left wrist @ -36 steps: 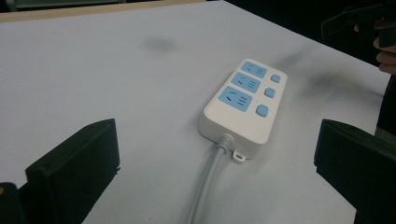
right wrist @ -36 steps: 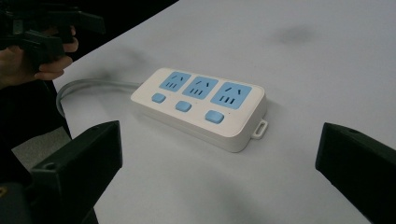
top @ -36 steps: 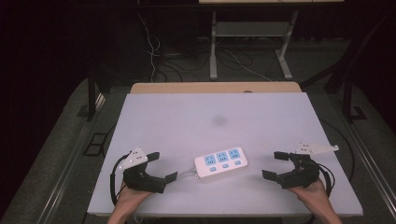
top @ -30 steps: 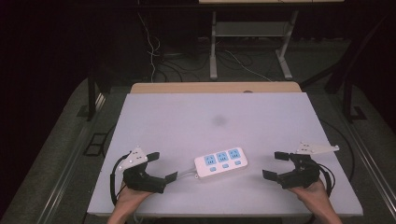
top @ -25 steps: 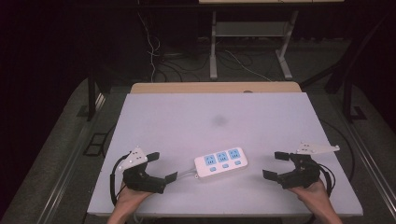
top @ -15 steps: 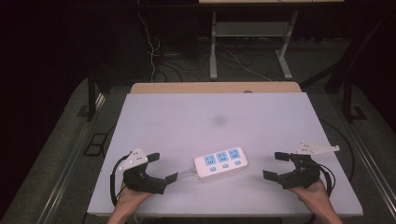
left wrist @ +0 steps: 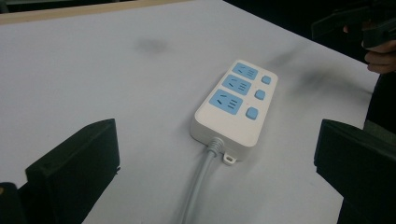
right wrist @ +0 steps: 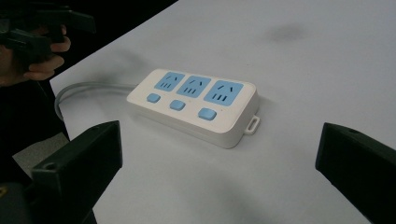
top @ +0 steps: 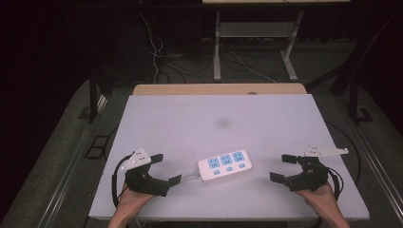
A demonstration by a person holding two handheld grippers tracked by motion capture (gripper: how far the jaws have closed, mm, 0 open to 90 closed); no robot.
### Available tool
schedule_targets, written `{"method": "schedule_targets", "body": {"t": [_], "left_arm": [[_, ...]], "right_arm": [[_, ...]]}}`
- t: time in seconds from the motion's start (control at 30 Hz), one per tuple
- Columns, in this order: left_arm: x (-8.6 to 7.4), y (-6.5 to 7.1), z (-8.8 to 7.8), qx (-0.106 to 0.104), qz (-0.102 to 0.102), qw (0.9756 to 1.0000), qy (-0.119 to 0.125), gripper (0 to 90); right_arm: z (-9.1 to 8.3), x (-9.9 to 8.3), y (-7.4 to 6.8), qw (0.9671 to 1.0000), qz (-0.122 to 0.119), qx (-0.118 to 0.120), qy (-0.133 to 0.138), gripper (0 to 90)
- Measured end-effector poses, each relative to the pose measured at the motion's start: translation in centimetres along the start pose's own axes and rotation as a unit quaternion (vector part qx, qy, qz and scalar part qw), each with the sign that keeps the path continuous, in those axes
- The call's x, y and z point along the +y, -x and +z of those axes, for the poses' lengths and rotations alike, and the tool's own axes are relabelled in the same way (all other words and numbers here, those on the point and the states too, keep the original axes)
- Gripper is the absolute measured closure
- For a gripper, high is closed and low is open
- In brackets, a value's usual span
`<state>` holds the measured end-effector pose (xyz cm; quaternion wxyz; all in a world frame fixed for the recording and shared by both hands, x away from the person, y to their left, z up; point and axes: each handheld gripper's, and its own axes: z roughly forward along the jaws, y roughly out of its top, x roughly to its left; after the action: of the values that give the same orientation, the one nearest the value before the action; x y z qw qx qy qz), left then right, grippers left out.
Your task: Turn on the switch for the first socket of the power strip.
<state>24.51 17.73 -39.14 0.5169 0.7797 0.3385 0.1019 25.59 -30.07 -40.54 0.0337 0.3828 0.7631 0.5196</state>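
Left gripper [top: 165, 168] held low at the near left, jaws spread wide and aimed rightward, grey plate on top, cable looping behind. Left hand [top: 129, 202] gripping from below, forearm entering from the bottom edge. Right gripper [top: 284, 167] mirrored at the near right, jaws wide apart, pointing leftward. Right hand [top: 317, 195] wrapped around its rear.

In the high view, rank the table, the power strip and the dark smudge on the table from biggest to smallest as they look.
1. Table, by far the largest.
2. Power strip.
3. Dark smudge, the smallest; its edges are faint, so its extent is only rough.
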Motion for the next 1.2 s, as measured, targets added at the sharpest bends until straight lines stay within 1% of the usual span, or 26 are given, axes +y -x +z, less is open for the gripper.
{"method": "schedule_targets", "body": {"t": [0.23, 0.6, 0.9, 0.97, 1.2], "left_arm": [[0.9, 0.2, 0.4, -0.006, 0.010, 0.9998, -0.014, 0.0], [2.8, 0.5, 1.3, -0.018, 0.028, 0.9991, -0.026, 0.0], [4.0, 0.4, 1.9, -0.024, 0.031, 0.9985, -0.037, 0.0], [4.1, 0.4, 2.2, -0.027, 0.029, 0.9984, -0.039, 0.0], [4.9, 0.5, 3.3, -0.037, 0.035, 0.9973, -0.053, 0.0]], "right_arm": [[0.0, 0.0, 0.1, 1.0000, 0.001, -0.003, 0.000, 0.3], [0.0, -0.1, 0.2, 1.0000, 0.001, -0.004, -0.002, 0.3], [0.0, 0.0, 0.2, 1.0000, 0.000, -0.004, -0.003, 0.3], [0.0, 0.0, 0.2, 1.0000, 0.001, -0.004, -0.004, 0.3], [0.0, -0.1, 0.2, 1.0000, 0.001, -0.002, -0.005, 0.3]]}}
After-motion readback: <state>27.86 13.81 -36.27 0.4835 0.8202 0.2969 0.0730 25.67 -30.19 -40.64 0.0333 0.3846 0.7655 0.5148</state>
